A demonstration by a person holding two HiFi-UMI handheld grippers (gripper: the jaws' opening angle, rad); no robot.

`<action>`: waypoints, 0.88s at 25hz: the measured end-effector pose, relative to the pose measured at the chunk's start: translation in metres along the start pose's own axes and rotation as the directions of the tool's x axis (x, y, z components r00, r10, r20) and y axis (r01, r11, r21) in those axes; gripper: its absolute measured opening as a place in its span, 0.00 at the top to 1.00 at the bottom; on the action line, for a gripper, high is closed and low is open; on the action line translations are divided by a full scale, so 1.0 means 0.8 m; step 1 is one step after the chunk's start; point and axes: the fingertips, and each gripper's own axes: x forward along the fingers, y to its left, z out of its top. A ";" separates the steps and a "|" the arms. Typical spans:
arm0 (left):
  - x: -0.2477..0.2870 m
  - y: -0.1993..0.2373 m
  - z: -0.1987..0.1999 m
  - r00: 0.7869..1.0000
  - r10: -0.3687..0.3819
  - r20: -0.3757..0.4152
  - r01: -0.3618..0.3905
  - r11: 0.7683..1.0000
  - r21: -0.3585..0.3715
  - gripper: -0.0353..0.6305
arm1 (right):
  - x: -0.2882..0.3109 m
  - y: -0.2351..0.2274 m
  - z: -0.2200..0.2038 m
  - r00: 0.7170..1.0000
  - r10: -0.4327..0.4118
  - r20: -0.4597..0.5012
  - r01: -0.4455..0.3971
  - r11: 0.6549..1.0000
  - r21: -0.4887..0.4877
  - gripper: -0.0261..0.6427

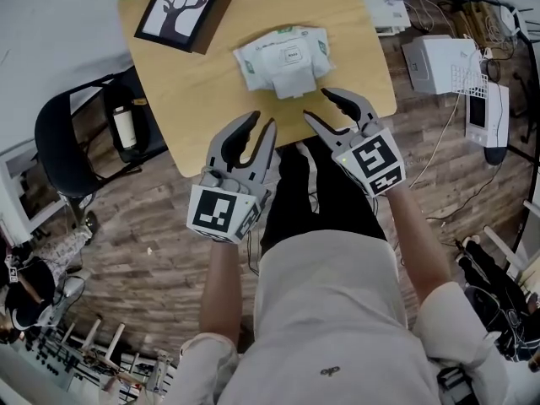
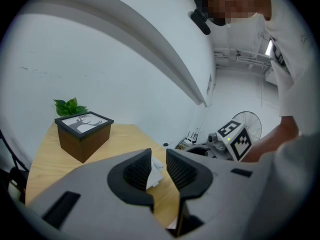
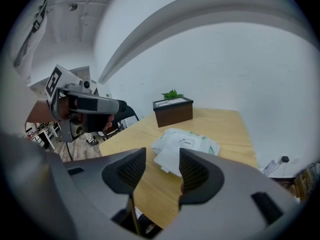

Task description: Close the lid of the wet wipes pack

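Wet wipes pack (image 1: 283, 51), lid (image 1: 295, 81) open, near front edge of table (image 1: 194, 99); left gripper (image 1: 262, 121) and right gripper (image 1: 316, 105) open-jawed, empty.

Looked like office-cum-lab room: wood-plank floor (image 1: 135, 251), loose cables (image 1: 426, 7), white equipment boxes (image 1: 434, 62), black chair (image 1: 59, 146) beside small table (image 1: 202, 99).

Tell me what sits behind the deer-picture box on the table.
Green plant leaves rise behind the box; whatever they grow from is hidden by it.
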 end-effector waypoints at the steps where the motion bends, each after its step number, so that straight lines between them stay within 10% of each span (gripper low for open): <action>1: 0.002 0.000 -0.002 1.000 -0.002 -0.003 0.002 1.000 0.001 0.83 | 0.003 -0.002 -0.003 1.000 -0.002 -0.004 0.002 1.000 0.000 0.67; 22: 0.023 0.025 -0.046 0.998 0.037 -0.053 -0.038 0.999 -0.023 0.83 | 0.066 -0.030 -0.072 0.995 0.002 -0.095 -0.002 1.000 0.003 0.65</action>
